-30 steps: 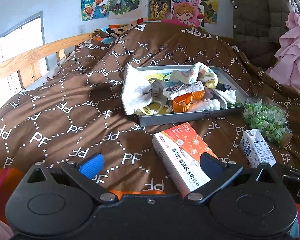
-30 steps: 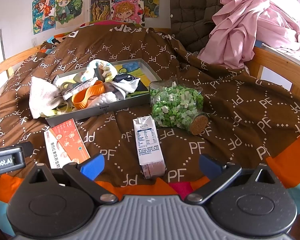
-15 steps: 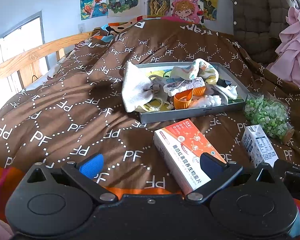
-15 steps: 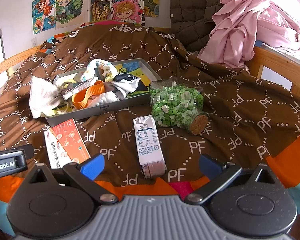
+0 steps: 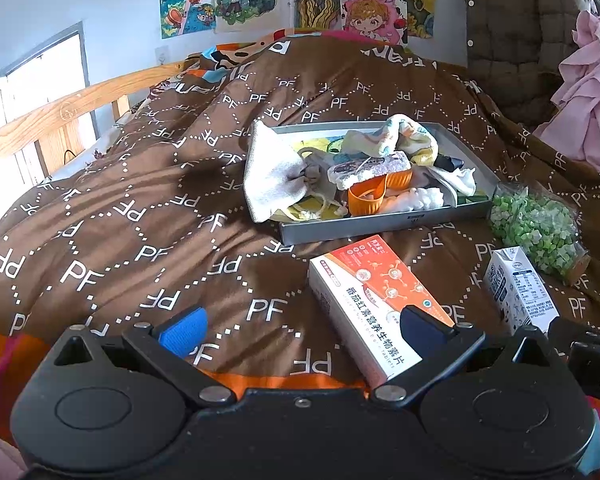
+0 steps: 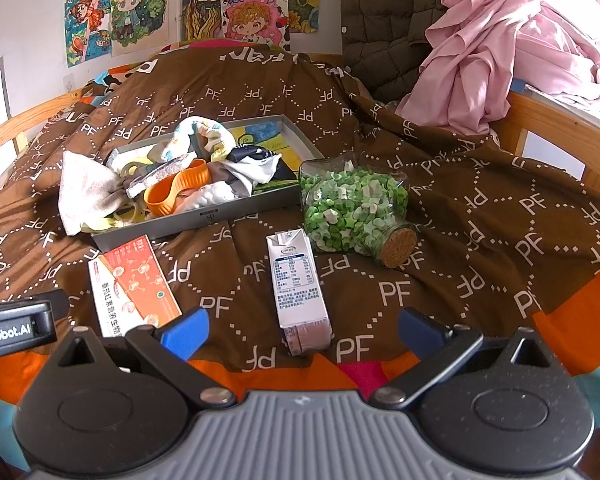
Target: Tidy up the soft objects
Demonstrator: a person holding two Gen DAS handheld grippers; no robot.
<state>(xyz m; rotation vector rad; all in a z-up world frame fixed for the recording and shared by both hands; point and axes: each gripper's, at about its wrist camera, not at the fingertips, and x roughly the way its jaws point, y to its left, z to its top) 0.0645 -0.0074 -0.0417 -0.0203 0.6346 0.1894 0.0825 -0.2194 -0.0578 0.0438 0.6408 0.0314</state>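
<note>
Across the bed, a brown quilt [image 6: 440, 208] carries everything. Mid-bed sits a grey tray [image 6: 204, 216] heaped with soft things — a white cloth [image 5: 272, 176] draped over its left rim, socks [image 6: 204, 136], an orange band [image 6: 176, 188]. Just beside the tray's right end lies a corked jar of green stars [image 6: 352, 208]. Nearer, an orange-and-white box [image 5: 372, 292] and a milk carton [image 6: 298, 284] lie apart. Both claws — left claw [image 5: 300, 328], right claw [image 6: 300, 328] — hover spread wide, holding nothing.
</note>
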